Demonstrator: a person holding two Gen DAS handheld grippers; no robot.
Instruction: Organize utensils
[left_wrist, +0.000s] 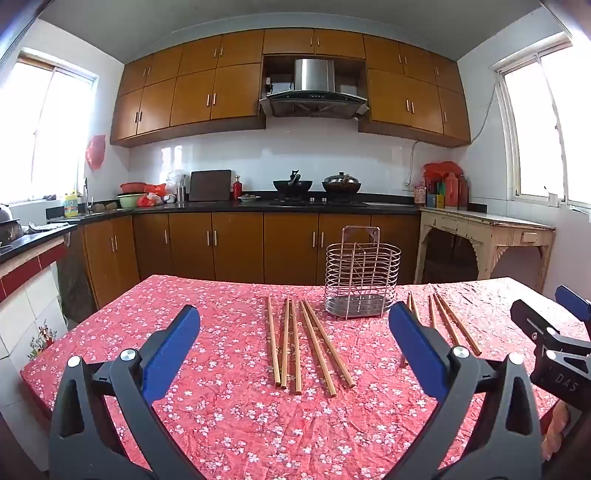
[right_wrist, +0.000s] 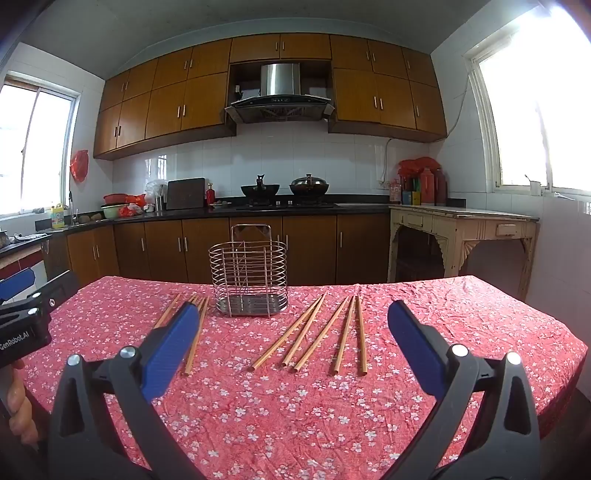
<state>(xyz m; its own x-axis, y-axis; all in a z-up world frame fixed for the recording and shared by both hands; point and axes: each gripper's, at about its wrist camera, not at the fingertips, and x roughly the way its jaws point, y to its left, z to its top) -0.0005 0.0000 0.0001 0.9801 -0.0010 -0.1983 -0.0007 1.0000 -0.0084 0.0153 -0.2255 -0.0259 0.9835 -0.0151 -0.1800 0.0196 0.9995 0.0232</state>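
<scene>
A wire utensil basket (left_wrist: 362, 280) stands upright and empty near the table's far edge; it also shows in the right wrist view (right_wrist: 249, 278). Several wooden chopsticks (left_wrist: 303, 341) lie flat to its left, and several more (left_wrist: 448, 321) to its right. In the right wrist view the right group (right_wrist: 321, 334) lies ahead and the left group (right_wrist: 195, 332) is partly hidden behind a finger. My left gripper (left_wrist: 295, 332) is open and empty above the near table. My right gripper (right_wrist: 291, 328) is open and empty too.
The table carries a red floral cloth (left_wrist: 229, 406). Behind it are brown kitchen cabinets (left_wrist: 236, 247), a stove with two woks (left_wrist: 317, 184) and a cream side table (left_wrist: 487, 229) at the right. The other gripper shows at each view's edge (left_wrist: 554, 343).
</scene>
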